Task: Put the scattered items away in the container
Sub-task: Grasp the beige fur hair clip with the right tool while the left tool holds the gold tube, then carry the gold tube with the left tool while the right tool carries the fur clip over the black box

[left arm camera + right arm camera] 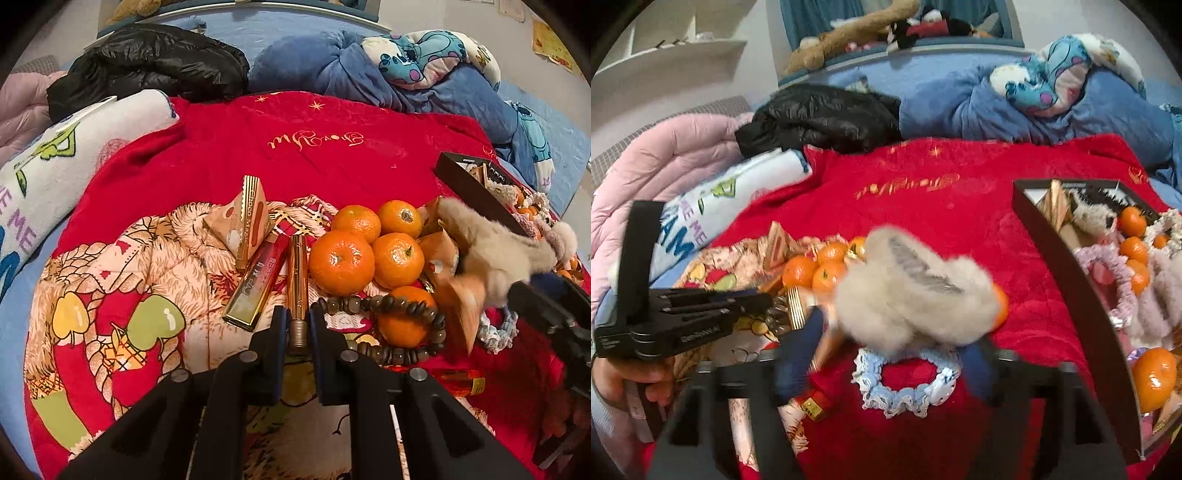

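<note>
Left gripper (pixel 297 325) jaws clamped on the slim gold tube (pixel 297 273), rigid and slick; right gripper (pixel 886 354) jaws apart around the fluffy hair claw (pixel 912 295), soft, light, best pinched mid-body.

Slim gold tube (pixel 297 266) lying lengthwise beside red-and-gold stick box (pixel 258 284); five glossy orange mandarins (pixel 341 261) clustered right; fluffy beige hair claw (pixel 916 291) blurred, above frilly blue scrunchie (pixel 905 384); dark rectangular box (pixel 1067 280) part-filled at right.
</note>
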Demonstrator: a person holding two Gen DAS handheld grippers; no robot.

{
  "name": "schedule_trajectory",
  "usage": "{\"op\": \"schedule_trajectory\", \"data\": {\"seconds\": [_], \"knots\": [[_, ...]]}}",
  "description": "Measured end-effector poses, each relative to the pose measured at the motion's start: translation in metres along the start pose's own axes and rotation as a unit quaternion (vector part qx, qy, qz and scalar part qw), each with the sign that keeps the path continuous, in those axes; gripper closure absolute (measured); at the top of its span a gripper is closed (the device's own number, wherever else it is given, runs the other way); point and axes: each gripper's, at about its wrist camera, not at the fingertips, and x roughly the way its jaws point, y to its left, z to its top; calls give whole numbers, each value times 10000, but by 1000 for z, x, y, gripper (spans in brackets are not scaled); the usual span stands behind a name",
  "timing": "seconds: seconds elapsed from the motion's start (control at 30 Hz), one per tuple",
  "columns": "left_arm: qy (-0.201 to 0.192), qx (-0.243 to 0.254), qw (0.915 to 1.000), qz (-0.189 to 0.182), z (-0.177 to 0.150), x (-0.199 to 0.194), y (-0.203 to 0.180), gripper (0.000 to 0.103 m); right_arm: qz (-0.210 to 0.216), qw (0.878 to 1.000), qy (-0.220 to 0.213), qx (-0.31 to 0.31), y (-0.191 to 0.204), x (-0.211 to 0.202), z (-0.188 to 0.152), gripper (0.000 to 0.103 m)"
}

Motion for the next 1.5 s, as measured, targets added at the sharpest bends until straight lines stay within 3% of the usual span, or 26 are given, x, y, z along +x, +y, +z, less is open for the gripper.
{"op": "schedule_trajectory", "data": {"seconds": [0.13,0.33,0.4,0.47,0.57,0.9,0.97,1.13,1.2,1.23,1.3,1.43,1.47,1.5], "knots": [[8,-8,10000,-3,0,1,0,90,-67,9994,-138,296,-14,-3,5,22],[33,-14,10000,-19,-1,1,1,90,-28,9980,-2,629,-33,19,17,21],[35,-21,10000,-28,-1,2,2,90,58,9976,128,684,-34,27,17,26],[43,-18,10000,-22,-1,2,1,90,65,9984,232,519,-28,32,12,41],[50,24,10000,29,-1,2,0,90,6,9995,192,258,-17,32,12,50],[33,-17,10000,12,-3,-3,-3,90,26,9994,58,339,-21,22,11,56],[15,-67,10000,-30,-4,-6,0,90,-13,9990,13,449,-26,16,11,67],[-78,-196,9997,-145,-6,-19,7,90,-71,9992,32,395,-25,9,11,70],[-125,-207,9996,-168,-6,-23,10,90,-84,9991,3,406,-25,6,11,87],[-142,-219,9995,-181,-6,-24,11,90,-55,9991,-6,431,-26,4,11,89],[-165,-247,9994,-156,-5,-25,13,90,-62,9993,94,351,-24,7,10,88],[-152,-190,9997,-56,-4,-27,16,90,-153,9994,147,260,-22,12,6,66],[-159,-180,9997,-39,-3,-27,17,90,-176,9993,171,274,-23,13,6,46],[-183,-205,9996,-32,-3,-29,19,90,-253,9990,250,273,-23,16,5,32]]}}
